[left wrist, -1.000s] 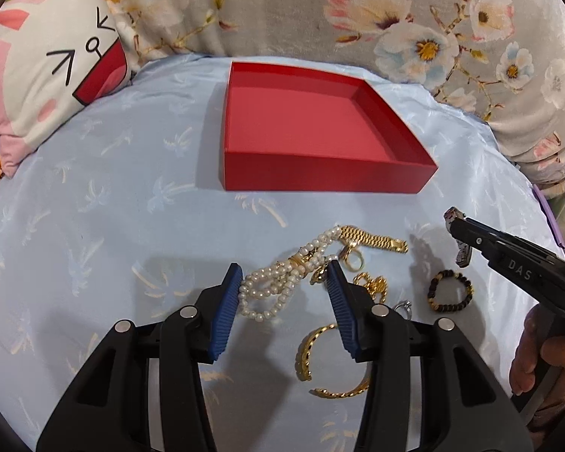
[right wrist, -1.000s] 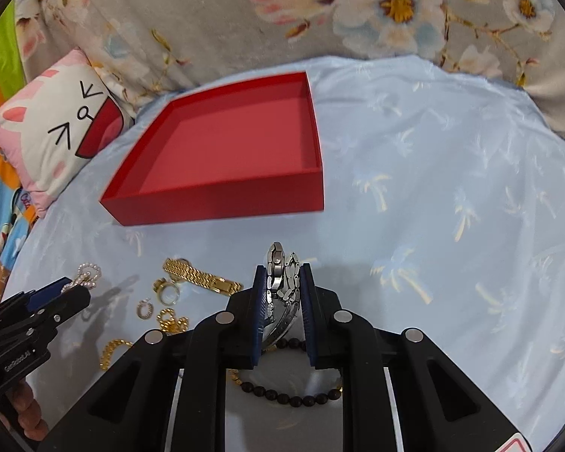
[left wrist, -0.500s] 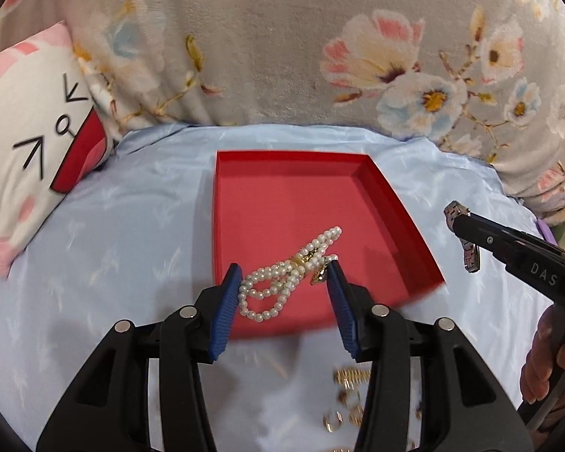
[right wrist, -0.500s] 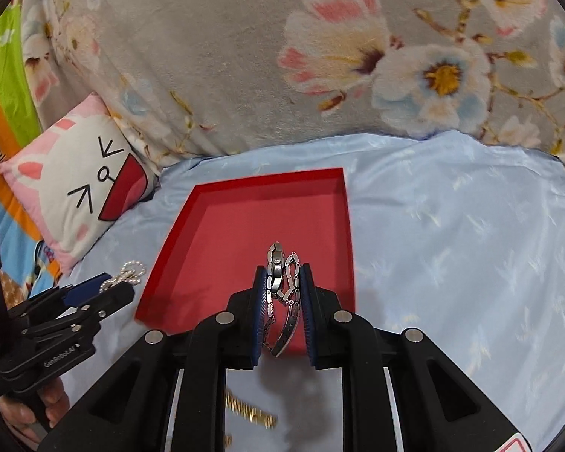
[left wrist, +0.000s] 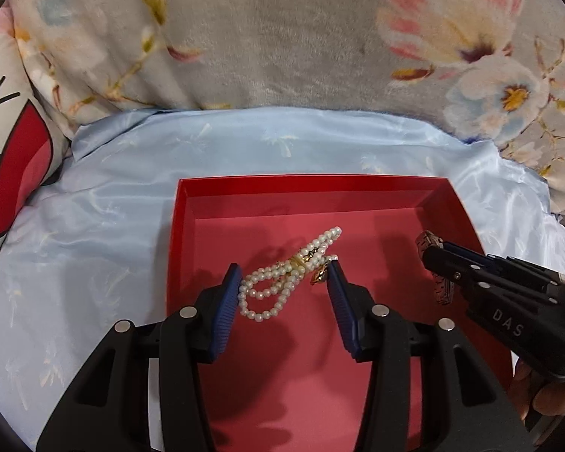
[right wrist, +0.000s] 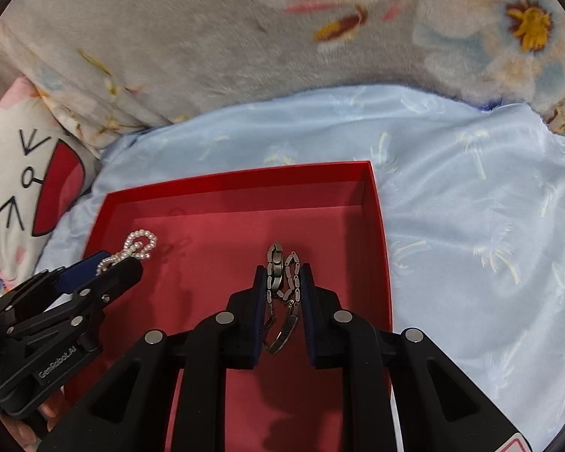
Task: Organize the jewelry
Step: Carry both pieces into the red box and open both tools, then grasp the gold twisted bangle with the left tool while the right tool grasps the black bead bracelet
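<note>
A shallow red tray [left wrist: 312, 188] [right wrist: 241, 180] lies on the light blue cloth. My left gripper [left wrist: 284, 275] is above the tray, shut on a pearl bracelet [left wrist: 282, 278] with a gold clasp that hangs between its blue pads. In the right wrist view the left gripper [right wrist: 109, 263] sits at the tray's left side, pearls [right wrist: 139, 245] sticking out. My right gripper [right wrist: 282, 282] is shut on a silver link bracelet [right wrist: 280, 286] over the tray's right half. In the left wrist view the right gripper [left wrist: 433, 252] shows at the right.
A grey floral blanket [left wrist: 282, 37] rises behind the tray. A white cat-face pillow [right wrist: 22, 173] lies at the left. Blue cloth [right wrist: 489, 226] spreads to the right of the tray.
Both grippers have lifted their bracelets off the cloth and moved forward over the red tray. The loose gold jewelry has dropped out of view.
</note>
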A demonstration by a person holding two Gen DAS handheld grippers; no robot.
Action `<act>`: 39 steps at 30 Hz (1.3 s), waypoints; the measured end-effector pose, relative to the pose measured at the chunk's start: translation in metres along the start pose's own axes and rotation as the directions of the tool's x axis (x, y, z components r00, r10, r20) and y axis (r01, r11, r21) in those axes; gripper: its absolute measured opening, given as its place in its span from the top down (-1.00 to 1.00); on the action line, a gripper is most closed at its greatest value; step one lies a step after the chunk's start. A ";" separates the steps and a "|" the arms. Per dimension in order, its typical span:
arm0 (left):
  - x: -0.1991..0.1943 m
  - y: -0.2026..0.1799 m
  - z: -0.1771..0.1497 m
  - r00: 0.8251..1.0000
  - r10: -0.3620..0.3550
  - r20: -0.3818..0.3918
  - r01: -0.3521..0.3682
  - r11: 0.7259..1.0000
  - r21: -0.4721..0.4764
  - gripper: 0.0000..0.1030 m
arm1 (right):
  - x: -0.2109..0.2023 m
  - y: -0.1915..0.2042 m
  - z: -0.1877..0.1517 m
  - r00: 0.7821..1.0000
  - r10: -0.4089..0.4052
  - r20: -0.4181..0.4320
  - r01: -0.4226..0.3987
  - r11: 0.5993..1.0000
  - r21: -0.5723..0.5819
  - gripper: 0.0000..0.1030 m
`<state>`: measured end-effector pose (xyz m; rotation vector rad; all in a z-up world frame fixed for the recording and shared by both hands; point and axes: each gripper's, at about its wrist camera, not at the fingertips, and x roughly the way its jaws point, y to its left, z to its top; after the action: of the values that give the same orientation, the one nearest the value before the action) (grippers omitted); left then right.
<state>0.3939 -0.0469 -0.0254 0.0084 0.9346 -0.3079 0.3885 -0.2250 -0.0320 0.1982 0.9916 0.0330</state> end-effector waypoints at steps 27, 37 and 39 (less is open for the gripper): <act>-0.172 -0.004 -0.188 0.990 0.107 0.088 -0.104 0.994 -0.037 -0.65 | -0.202 -0.020 -0.234 0.987 -0.042 0.153 0.048 0.998 -0.036 -0.04; -0.166 -0.025 -0.267 0.994 0.110 0.003 -0.110 0.994 0.009 -0.53 | -0.208 -0.029 -0.312 0.995 -0.057 0.077 0.057 0.998 0.011 -0.04; -0.161 -0.028 -0.272 0.994 0.109 -0.010 -0.109 0.994 0.016 -0.41 | -0.208 -0.027 -0.315 0.995 -0.065 0.077 0.065 0.998 0.003 -0.04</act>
<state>0.0825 0.0054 -0.0566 0.0752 0.9388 -0.2141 0.0100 -0.2281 -0.0321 0.1664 0.9202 -0.0344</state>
